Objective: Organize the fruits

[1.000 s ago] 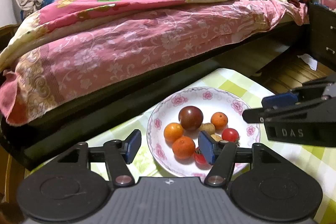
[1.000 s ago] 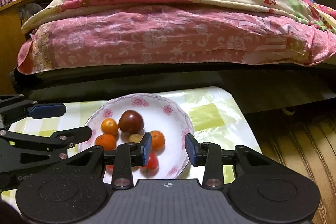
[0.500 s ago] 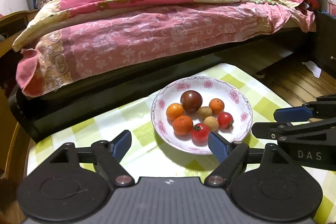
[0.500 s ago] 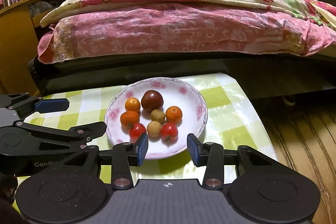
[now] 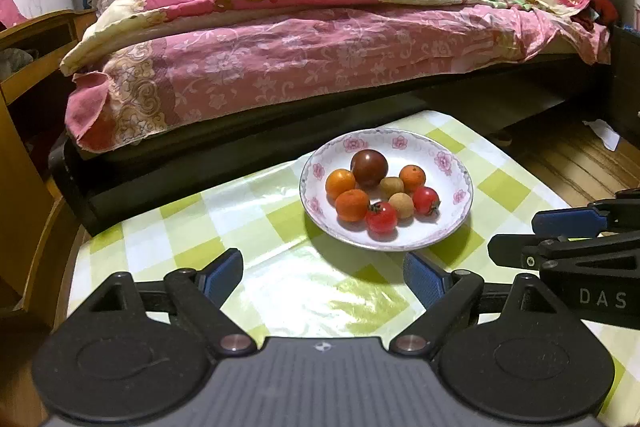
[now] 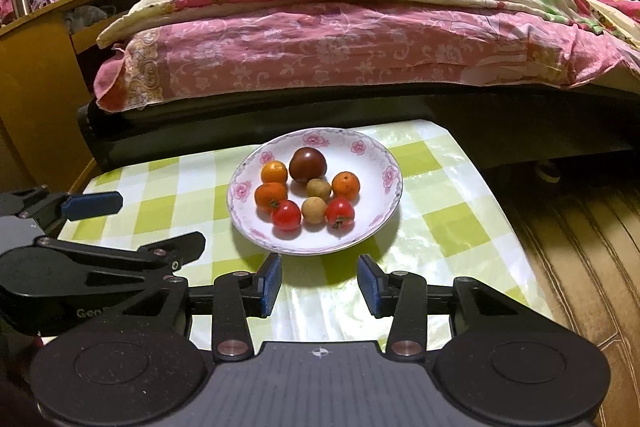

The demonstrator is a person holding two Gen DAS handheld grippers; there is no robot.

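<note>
**A:** So what's on the table (image 6: 460, 223)?

**B:** One floral plate (image 6: 384, 163) toward its far edge, by the bed (image 6: 340, 39). It holds eight fruits: one dark tomato (image 6: 307, 165), three small oranges (image 6: 274, 173), two red cherry tomatoes (image 6: 286, 215) and two brownish longans (image 6: 319, 188).

**A:** And the grippers?

**B:** Both sit over the near edge with nothing in them. The left gripper (image 5: 320, 273) has its jaws opening wide, while the right gripper (image 6: 319, 285) stands apart more narrowly, released.
</note>
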